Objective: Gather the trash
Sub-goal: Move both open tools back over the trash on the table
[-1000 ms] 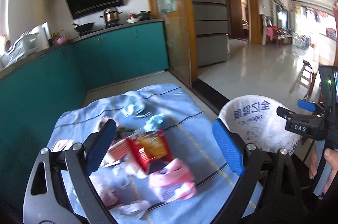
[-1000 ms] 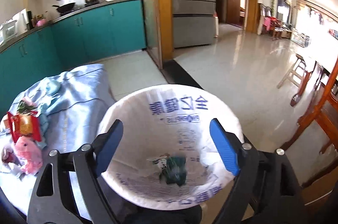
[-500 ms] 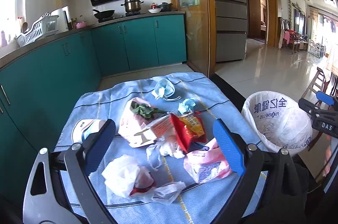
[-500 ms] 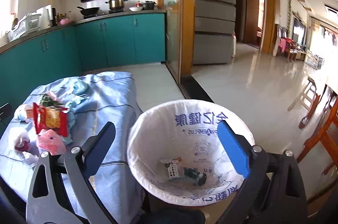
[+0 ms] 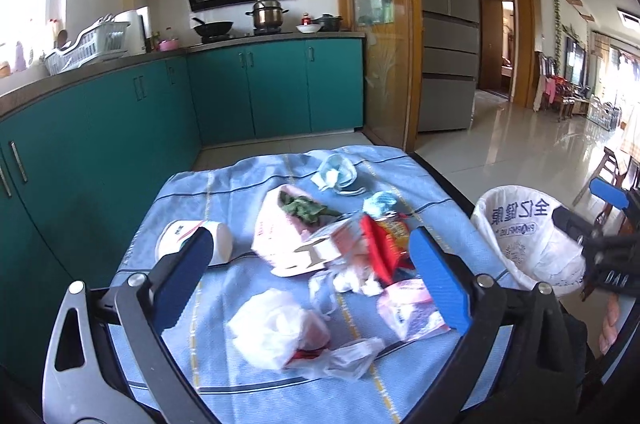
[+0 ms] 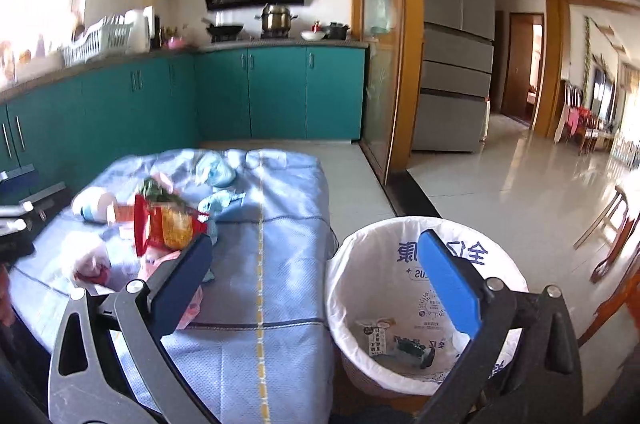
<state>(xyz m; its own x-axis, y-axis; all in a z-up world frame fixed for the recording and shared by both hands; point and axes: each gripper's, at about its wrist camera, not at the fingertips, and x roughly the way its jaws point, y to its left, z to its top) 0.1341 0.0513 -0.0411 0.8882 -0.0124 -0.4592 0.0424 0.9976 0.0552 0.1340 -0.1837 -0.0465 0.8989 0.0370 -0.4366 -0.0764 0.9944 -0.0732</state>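
Observation:
Trash lies on a blue cloth-covered table point(image 5: 224, 191): a crumpled white plastic bag point(image 5: 280, 328), a pink packet point(image 5: 412, 312), a red snack wrapper point(image 5: 384, 240), a pink-white bag with green scraps point(image 5: 288, 224), a white cup on its side point(image 5: 188, 240) and blue masks point(image 5: 336, 171). My left gripper point(image 5: 308, 276) is open and empty above the pile. A white-lined trash bin point(image 6: 400, 304) stands to the right of the table, with a few wrappers point(image 6: 396, 340) inside. My right gripper point(image 6: 320, 284) is open and empty, above the gap between table and bin.
Teal kitchen cabinets point(image 5: 260, 91) run along the left and back. A grey fridge point(image 5: 448, 23) and wooden door frame point(image 5: 408, 31) stand beyond the table. Tiled floor point(image 6: 500, 175) spreads to the right, with wooden chairs point(image 6: 616, 236) at far right.
Both grippers have pulled back and up; the left view now shows the whole pile. The right gripper has swung left from over the bin toward the table edge. Both stay open.

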